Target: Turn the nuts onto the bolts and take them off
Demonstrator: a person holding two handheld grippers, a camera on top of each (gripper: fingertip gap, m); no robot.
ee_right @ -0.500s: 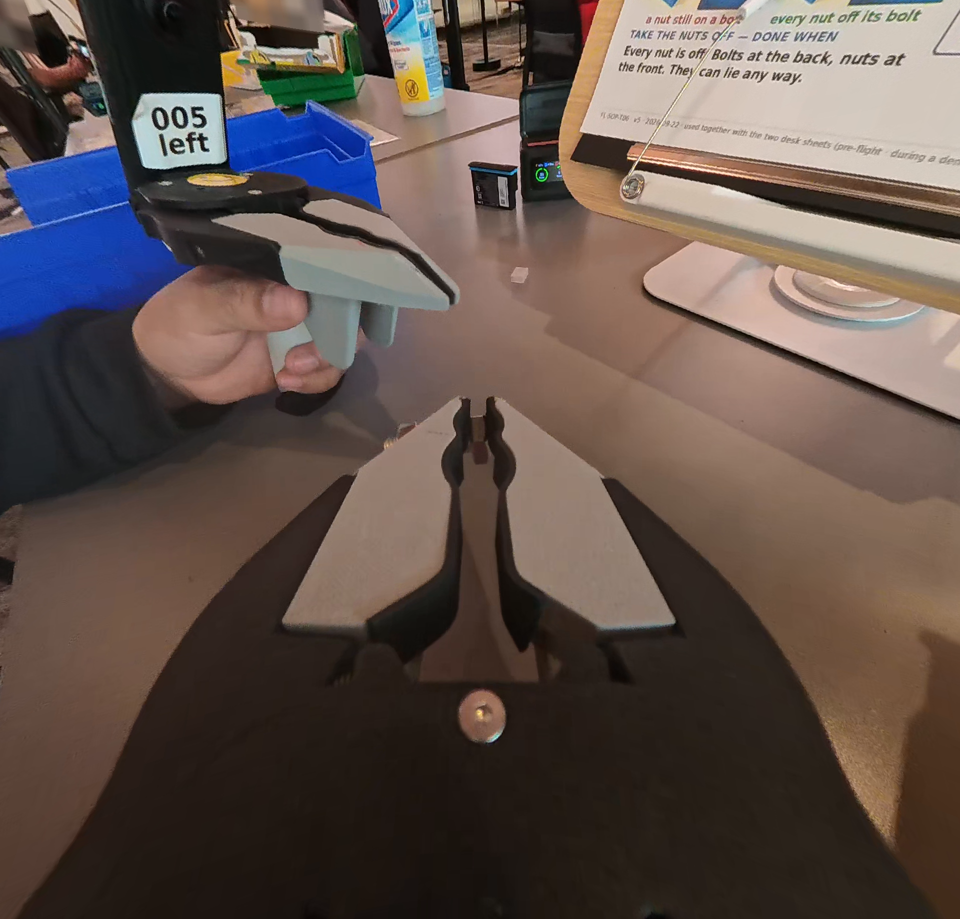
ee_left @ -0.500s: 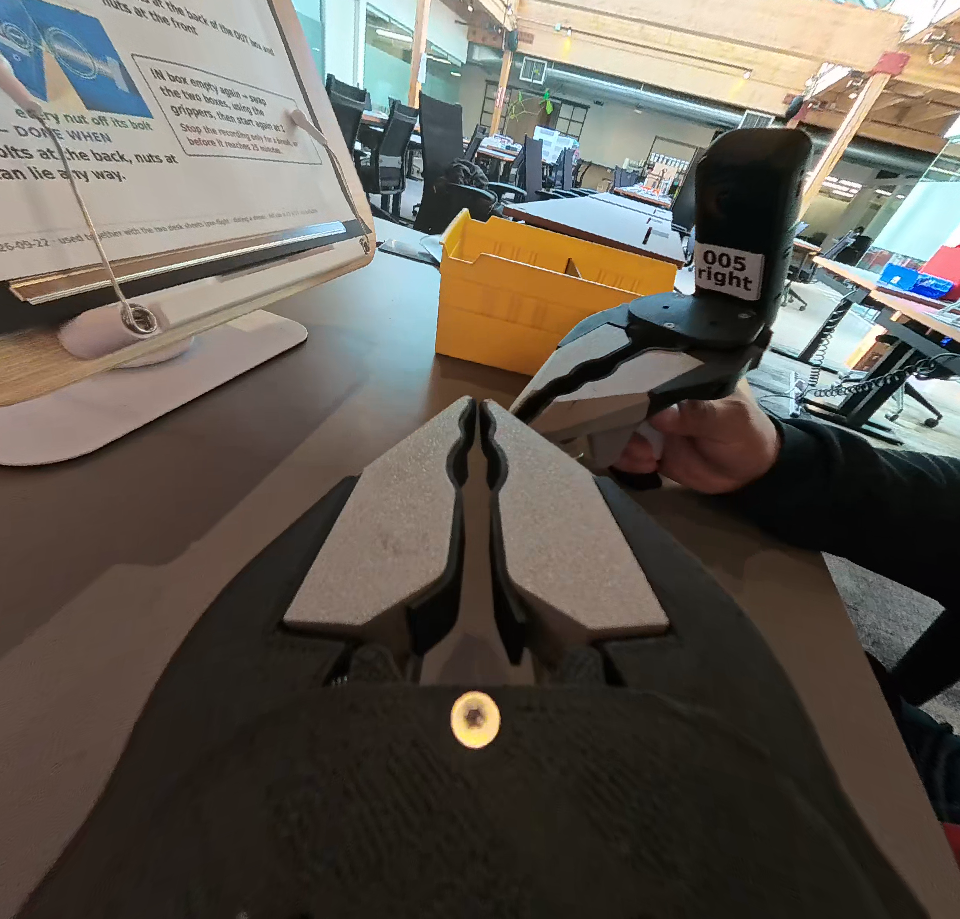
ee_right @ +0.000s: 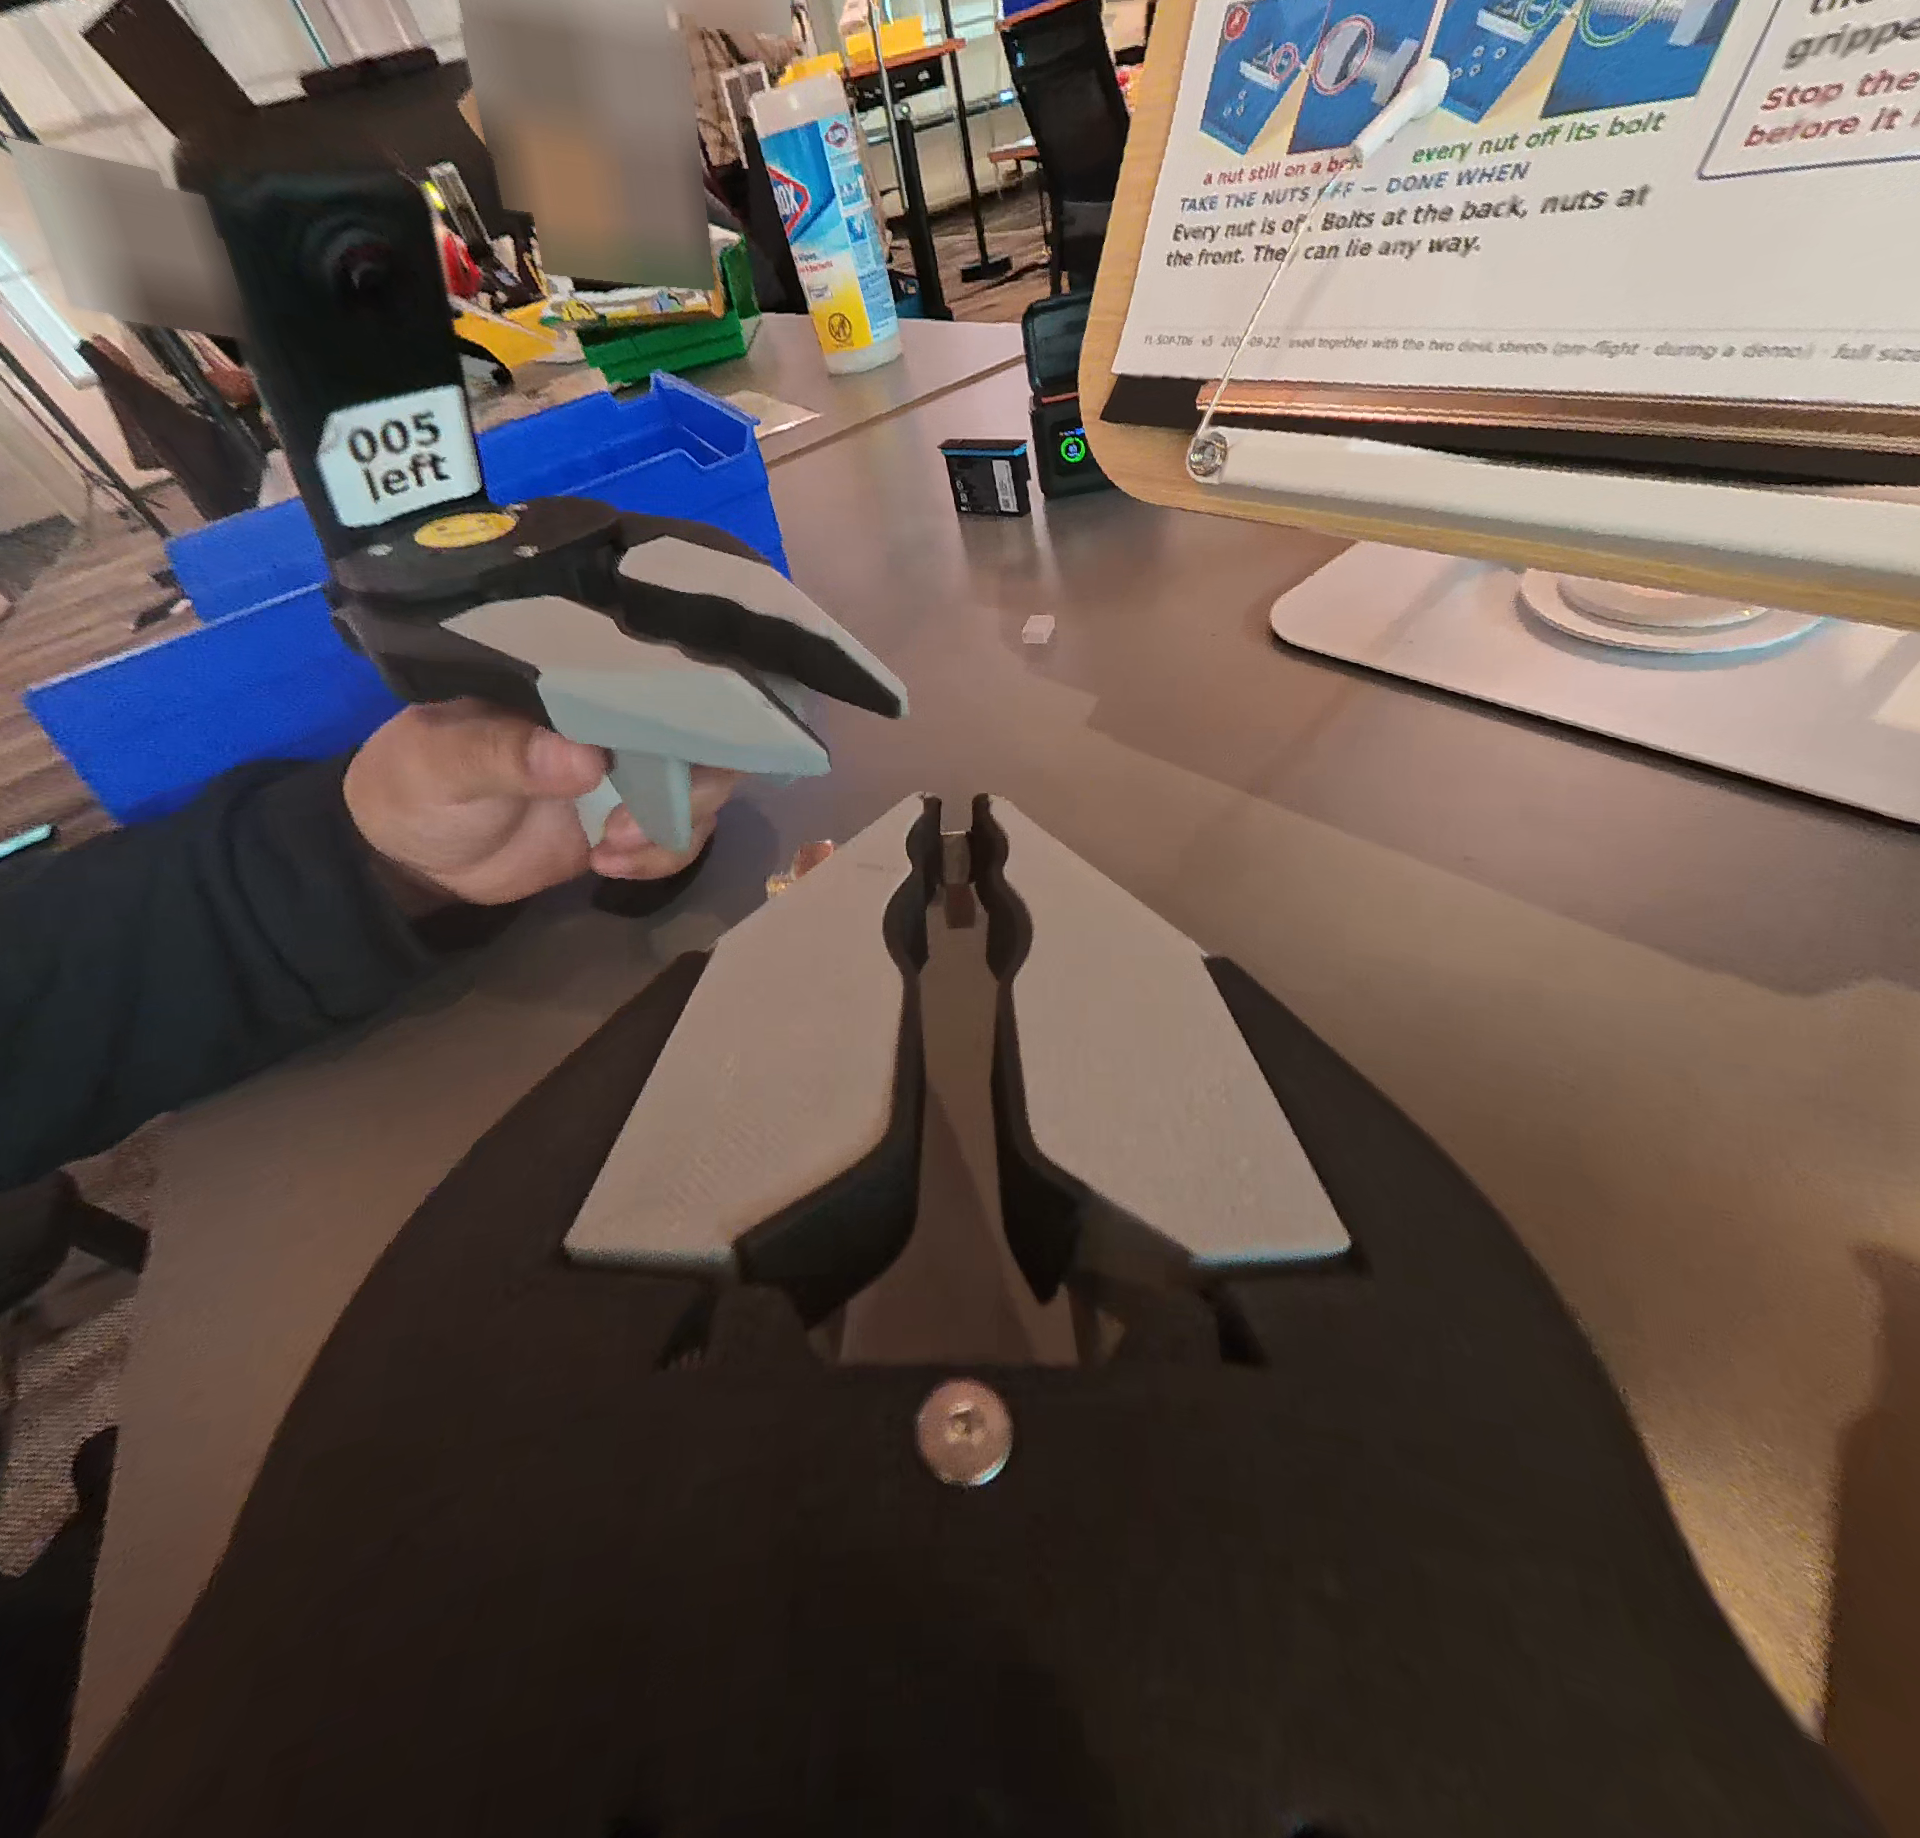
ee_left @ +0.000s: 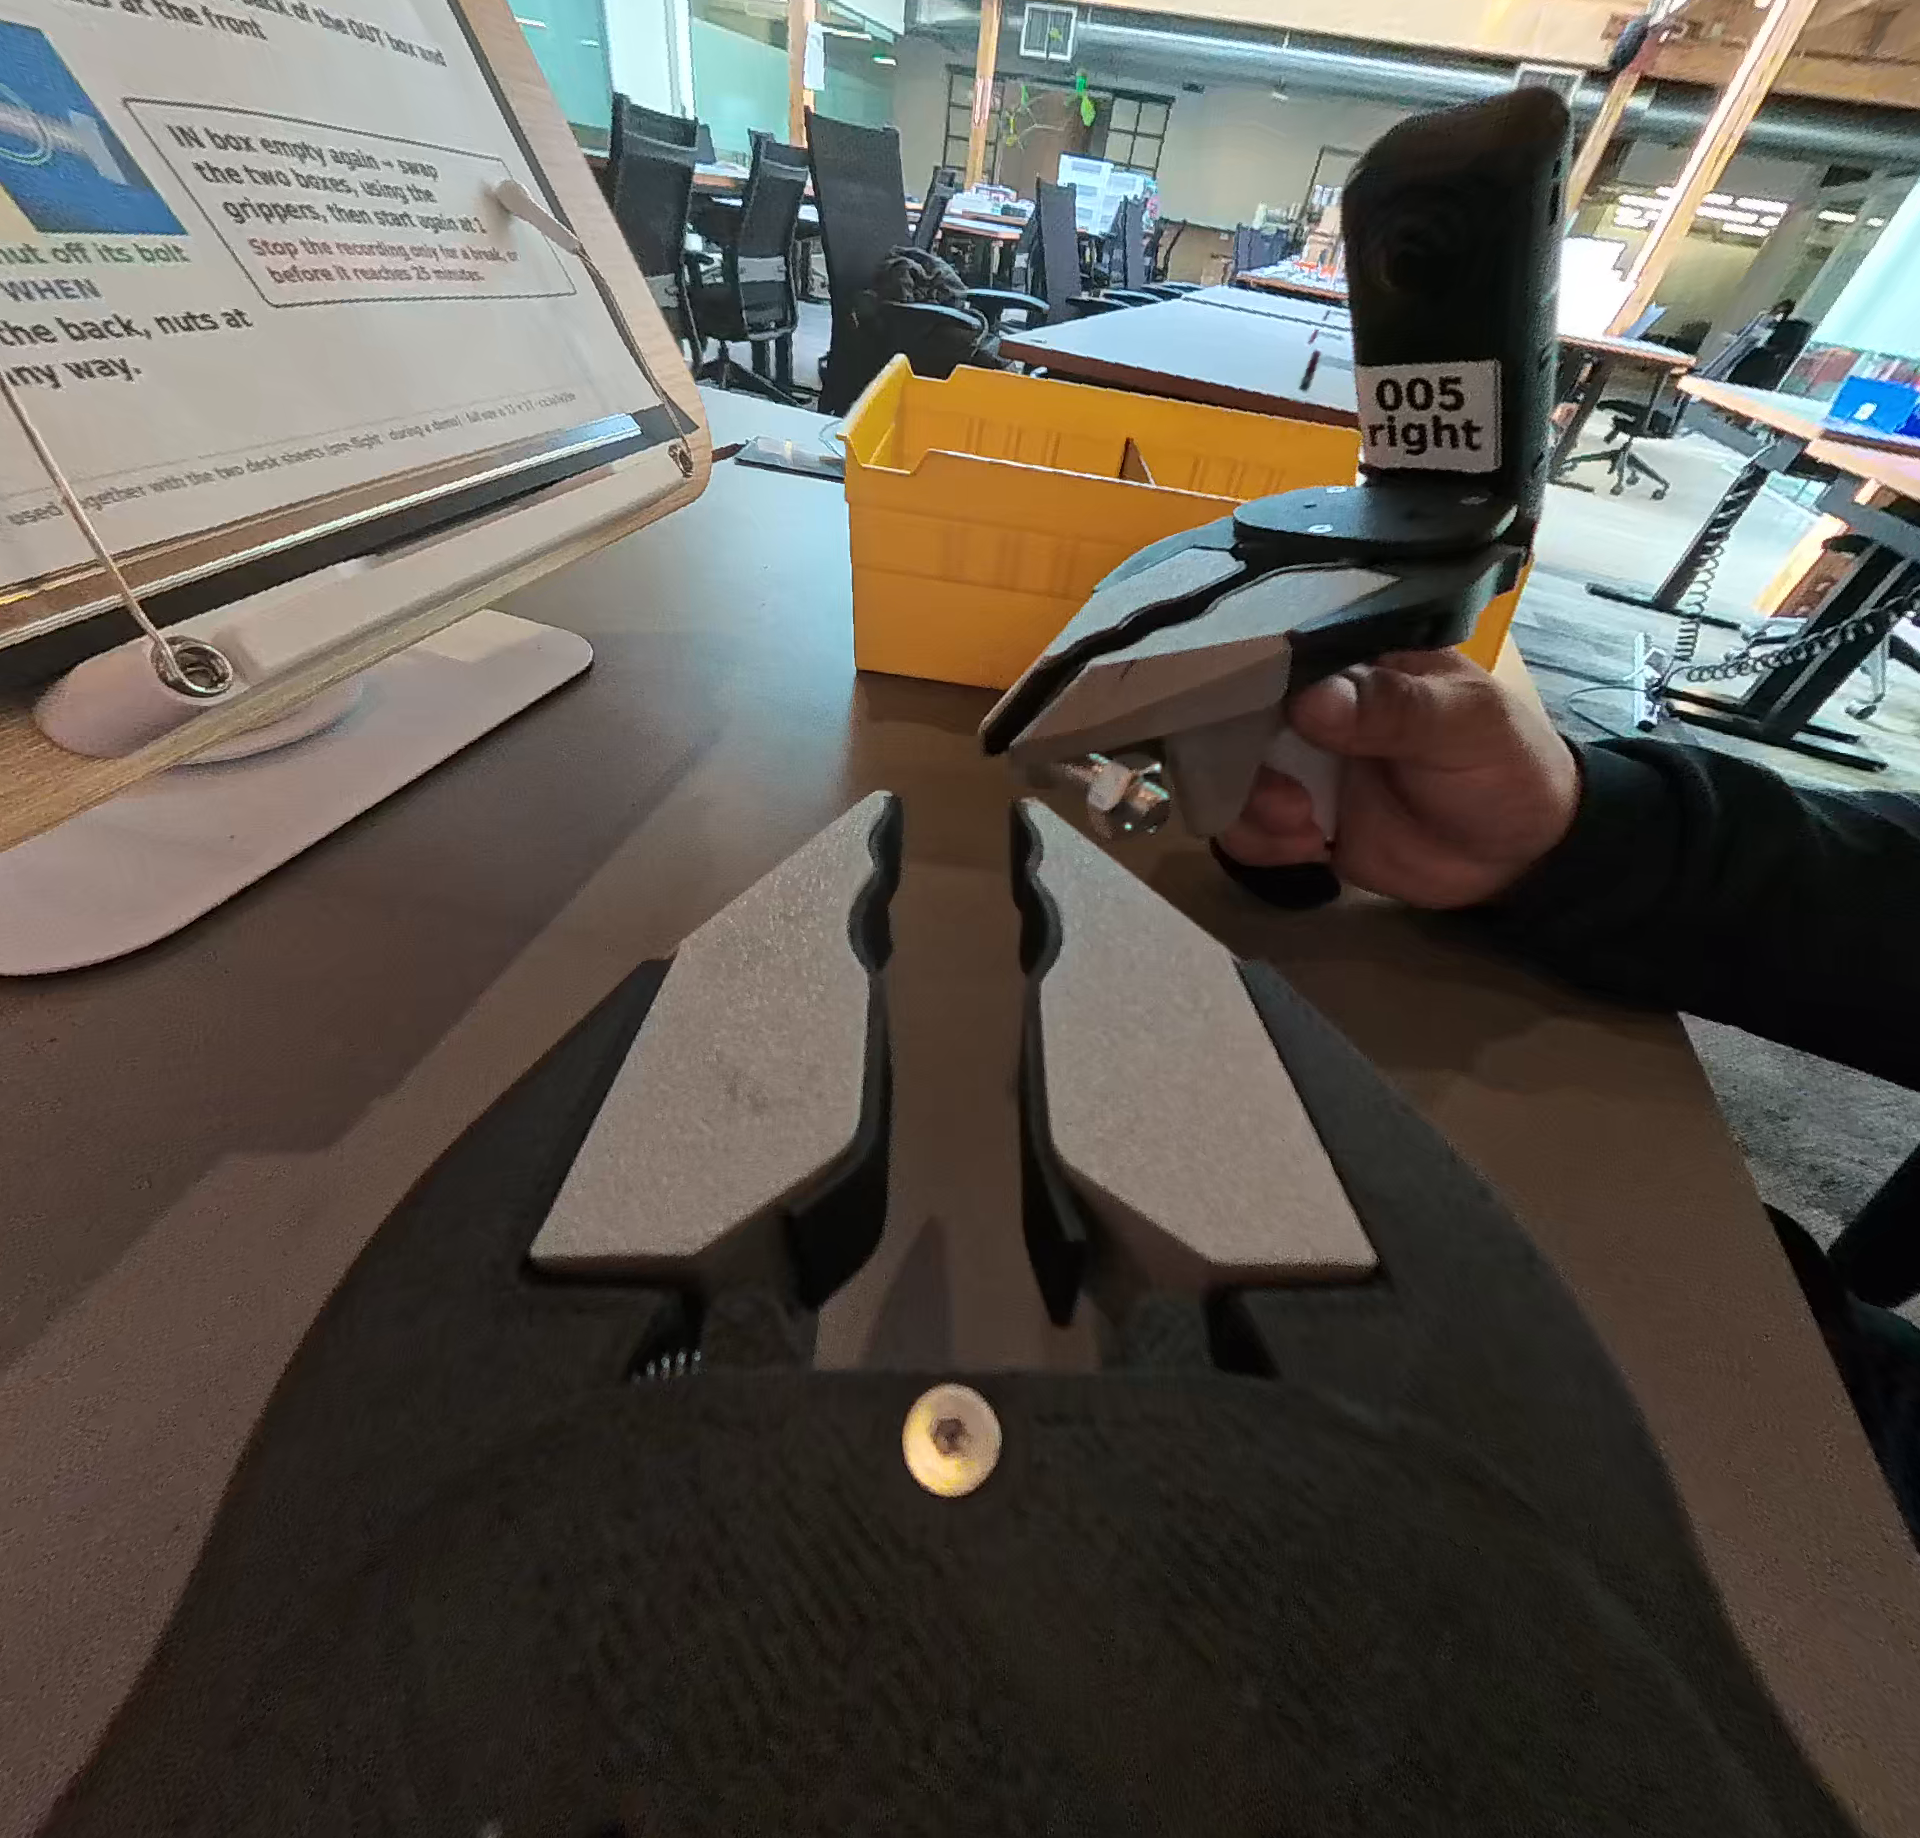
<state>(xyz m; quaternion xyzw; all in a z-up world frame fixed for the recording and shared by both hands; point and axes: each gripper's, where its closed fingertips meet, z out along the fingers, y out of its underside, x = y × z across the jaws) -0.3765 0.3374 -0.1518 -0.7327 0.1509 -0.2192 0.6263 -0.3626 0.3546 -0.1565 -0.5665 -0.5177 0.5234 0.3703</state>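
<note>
The right gripper (ee_right: 956, 814) pinches a bolt (ee_right: 957, 879) at its fingertips above the table (ee_right: 1351, 853) middle, while the left gripper (ee_left: 956, 822), jaws narrowly parted and empty, hovers beside it, so a misaligned approach could knock the bolt loose.

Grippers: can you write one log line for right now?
left gripper: open, empty | right gripper: shut on bolt | yellow bin: behind

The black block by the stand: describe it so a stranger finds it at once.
Start at the wooden document stand on the grey table. Just off its lower corner sit two small dark items. The black block lies nearer the blue bin; unlike its neighbour, it shows no glowing green ring.
</note>
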